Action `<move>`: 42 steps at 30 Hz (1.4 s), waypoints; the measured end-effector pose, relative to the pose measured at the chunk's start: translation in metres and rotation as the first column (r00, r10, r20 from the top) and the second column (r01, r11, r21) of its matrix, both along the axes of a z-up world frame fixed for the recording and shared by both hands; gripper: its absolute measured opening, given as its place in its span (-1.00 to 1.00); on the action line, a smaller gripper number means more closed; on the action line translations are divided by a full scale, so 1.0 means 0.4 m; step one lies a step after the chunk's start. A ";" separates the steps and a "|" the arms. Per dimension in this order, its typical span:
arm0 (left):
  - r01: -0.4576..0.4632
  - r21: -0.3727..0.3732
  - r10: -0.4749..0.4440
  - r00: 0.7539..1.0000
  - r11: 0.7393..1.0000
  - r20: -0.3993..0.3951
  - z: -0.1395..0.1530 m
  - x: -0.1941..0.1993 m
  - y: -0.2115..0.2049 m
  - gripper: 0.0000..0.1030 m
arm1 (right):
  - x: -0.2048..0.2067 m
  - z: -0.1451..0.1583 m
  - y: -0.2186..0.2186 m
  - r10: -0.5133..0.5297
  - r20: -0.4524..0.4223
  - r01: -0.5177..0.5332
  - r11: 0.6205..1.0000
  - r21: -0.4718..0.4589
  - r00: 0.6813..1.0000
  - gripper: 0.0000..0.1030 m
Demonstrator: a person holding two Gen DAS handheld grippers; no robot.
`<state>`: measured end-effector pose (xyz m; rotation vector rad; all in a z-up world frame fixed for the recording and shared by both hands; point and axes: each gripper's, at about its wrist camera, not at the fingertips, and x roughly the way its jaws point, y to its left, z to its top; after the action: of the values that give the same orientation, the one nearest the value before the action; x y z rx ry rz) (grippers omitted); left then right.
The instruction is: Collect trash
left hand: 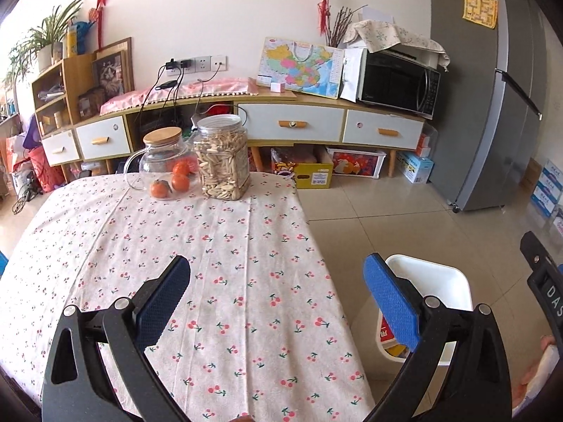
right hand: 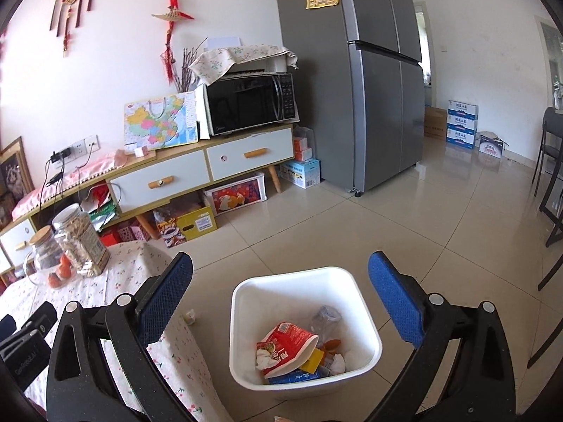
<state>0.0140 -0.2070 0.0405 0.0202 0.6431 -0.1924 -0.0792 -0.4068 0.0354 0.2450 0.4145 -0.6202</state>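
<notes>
A white trash bin stands on the tiled floor beside the table. It holds a red snack bag, crumpled paper and other wrappers. My right gripper is open and empty, held above the bin. A small crumpled scrap lies at the table's edge next to the bin. My left gripper is open and empty, low over the cherry-print tablecloth. The bin also shows in the left wrist view, behind the right finger.
A seed jar and a glass pot with oranges stand at the table's far end. A low sideboard with a microwave lines the wall. A grey fridge stands to the right. Boxes sit under the sideboard. A dark chair is at far right.
</notes>
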 end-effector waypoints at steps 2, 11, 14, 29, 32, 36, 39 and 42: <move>-0.013 -0.001 0.013 1.000 1.000 -0.009 -0.005 -0.003 0.036 0.87 | 0.005 -0.008 0.035 0.038 -0.012 -0.038 0.999 -0.007 0.999 0.86; -0.069 -0.053 0.067 0.997 0.996 -0.043 -0.031 -0.049 0.195 0.87 | 0.017 -0.059 0.206 0.184 -0.077 -0.189 0.981 -0.052 0.980 0.86; -0.085 -0.041 0.083 0.996 0.996 -0.043 -0.041 -0.069 0.229 0.87 | 0.012 -0.071 0.247 0.215 -0.090 -0.221 0.974 -0.056 0.972 0.86; -0.092 -0.054 0.088 0.993 0.994 -0.074 -0.094 -0.053 0.303 0.87 | 0.026 -0.074 0.299 0.199 -0.071 -0.207 0.968 -0.141 0.977 0.86; -0.085 -0.046 0.082 0.995 0.995 -0.061 -0.088 -0.046 0.298 0.87 | 0.038 -0.079 0.294 0.195 -0.079 -0.205 0.970 -0.133 0.978 0.86; -0.081 -0.030 0.079 0.996 0.996 -0.050 -0.092 -0.041 0.282 0.87 | 0.048 -0.085 0.284 0.197 -0.083 -0.206 0.973 -0.108 0.977 0.86; -0.083 -0.021 0.082 0.996 0.996 -0.045 -0.095 -0.035 0.272 0.87 | 0.049 -0.089 0.282 0.208 -0.084 -0.217 0.970 -0.112 0.975 0.86; -0.080 -0.020 0.079 0.996 0.997 -0.046 -0.099 -0.029 0.265 0.87 | 0.051 -0.089 0.278 0.219 -0.078 -0.227 0.968 -0.108 0.973 0.86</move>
<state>0.0023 -0.1009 0.0010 -0.0311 0.6853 -0.1231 -0.0587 -0.2956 -0.0001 0.0650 0.4598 -0.4299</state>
